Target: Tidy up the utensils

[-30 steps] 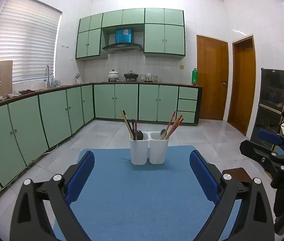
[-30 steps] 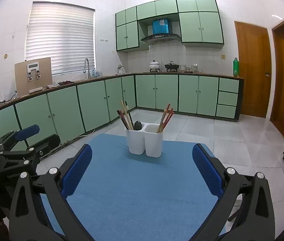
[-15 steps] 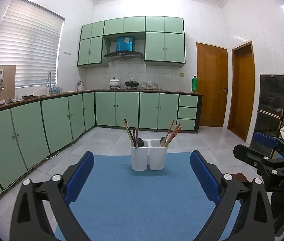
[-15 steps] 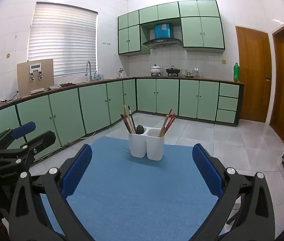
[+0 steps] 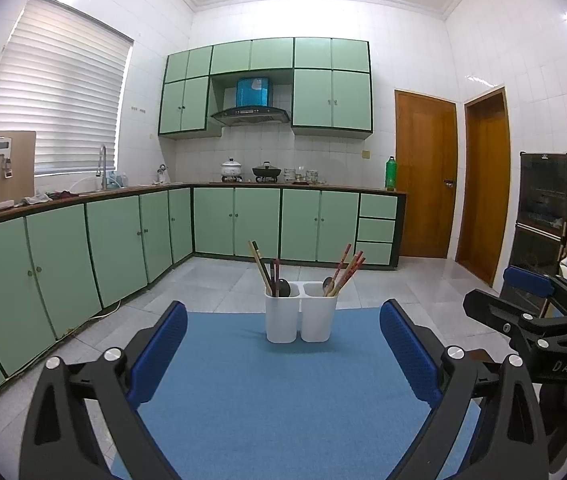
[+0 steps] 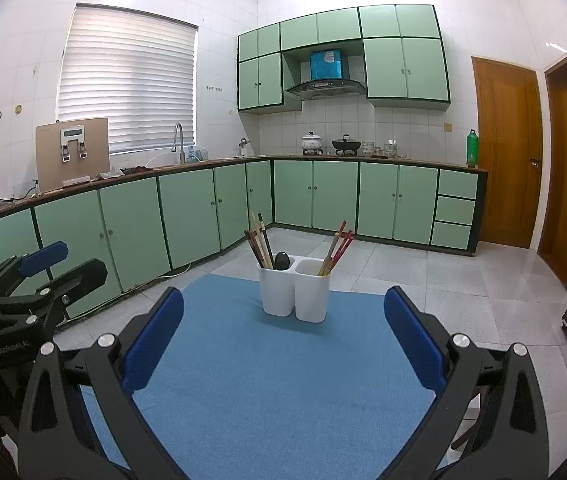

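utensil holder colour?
White utensil holder; clearest in the right wrist view.

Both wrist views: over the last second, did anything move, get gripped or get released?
Both views tilted upward: the white utensil holder sits lower in frame and more ceiling shows. Nothing was gripped or released. The left gripper and right gripper remain open and empty, back from the holder. The chopsticks and the rest in the holder, and the blue mat, are unchanged.
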`<state>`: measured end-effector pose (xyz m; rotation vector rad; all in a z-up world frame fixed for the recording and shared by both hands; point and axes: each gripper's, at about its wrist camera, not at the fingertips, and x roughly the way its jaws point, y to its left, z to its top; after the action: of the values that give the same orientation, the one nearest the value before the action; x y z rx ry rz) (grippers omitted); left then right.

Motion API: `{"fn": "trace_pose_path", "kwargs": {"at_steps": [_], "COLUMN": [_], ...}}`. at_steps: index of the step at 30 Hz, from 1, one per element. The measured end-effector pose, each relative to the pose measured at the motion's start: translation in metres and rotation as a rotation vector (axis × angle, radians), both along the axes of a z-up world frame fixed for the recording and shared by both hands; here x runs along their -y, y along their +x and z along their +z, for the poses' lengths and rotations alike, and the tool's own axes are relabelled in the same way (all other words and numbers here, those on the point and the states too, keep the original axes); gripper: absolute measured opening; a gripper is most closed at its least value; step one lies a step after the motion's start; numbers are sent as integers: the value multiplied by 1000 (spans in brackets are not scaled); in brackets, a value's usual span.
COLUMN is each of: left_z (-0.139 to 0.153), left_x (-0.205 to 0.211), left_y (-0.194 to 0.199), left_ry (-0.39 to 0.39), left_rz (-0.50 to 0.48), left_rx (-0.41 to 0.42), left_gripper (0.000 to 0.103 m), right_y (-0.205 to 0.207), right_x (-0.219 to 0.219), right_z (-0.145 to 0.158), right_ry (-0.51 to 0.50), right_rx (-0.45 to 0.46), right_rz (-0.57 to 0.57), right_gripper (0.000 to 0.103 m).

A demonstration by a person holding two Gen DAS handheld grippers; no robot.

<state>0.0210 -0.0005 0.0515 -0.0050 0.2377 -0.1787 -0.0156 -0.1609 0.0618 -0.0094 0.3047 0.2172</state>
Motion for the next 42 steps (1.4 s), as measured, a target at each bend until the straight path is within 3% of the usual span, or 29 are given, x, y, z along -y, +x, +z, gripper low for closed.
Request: {"fn": "trace_pose_path", "kwargs": {"at_steps": [42], "left_z": [-1], "left_x": [-2], "left_y": [0], "left_ry": [1], "left_rz": [0], "left_rx": [-6], "left_gripper": [95], "right_y": [2], "right_x": [-5], "right_z": [-4], "right_ry": [2], "right_rx": [-5], "right_rz": [-6], "right_gripper": [97]}}
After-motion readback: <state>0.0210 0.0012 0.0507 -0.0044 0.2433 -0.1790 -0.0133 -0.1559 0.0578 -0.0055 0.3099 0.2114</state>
